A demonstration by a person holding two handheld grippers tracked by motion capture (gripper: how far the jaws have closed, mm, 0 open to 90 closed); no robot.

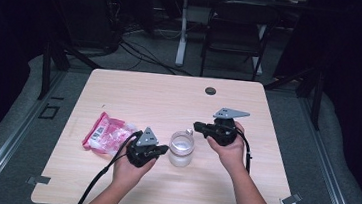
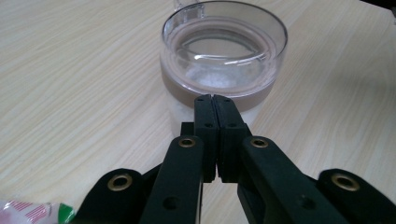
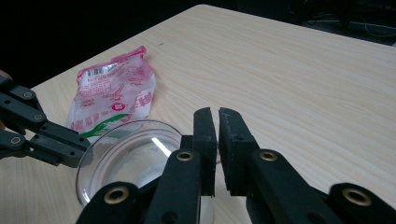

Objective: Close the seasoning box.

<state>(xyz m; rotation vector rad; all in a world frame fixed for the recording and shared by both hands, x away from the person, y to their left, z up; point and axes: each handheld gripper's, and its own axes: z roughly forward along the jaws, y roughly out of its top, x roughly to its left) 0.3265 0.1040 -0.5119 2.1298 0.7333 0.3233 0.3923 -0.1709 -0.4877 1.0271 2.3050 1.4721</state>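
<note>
Jar (image 1: 181, 149) sits between two closed, empty claws (image 1: 163, 149) (image 1: 197, 127), pink packet (image 1: 107, 132) beside.

High view: placed above the person's side, faced forward and down; the whole table (image 1: 179, 94) is seen from far.
Left gripper view: held low and very near the jar (image 2: 223, 60), looked at along closed jaws.
Right gripper view: aimed across the jar towards the pink bag (image 3: 114, 91).
Shared: jar, bag, tabletop.
</note>
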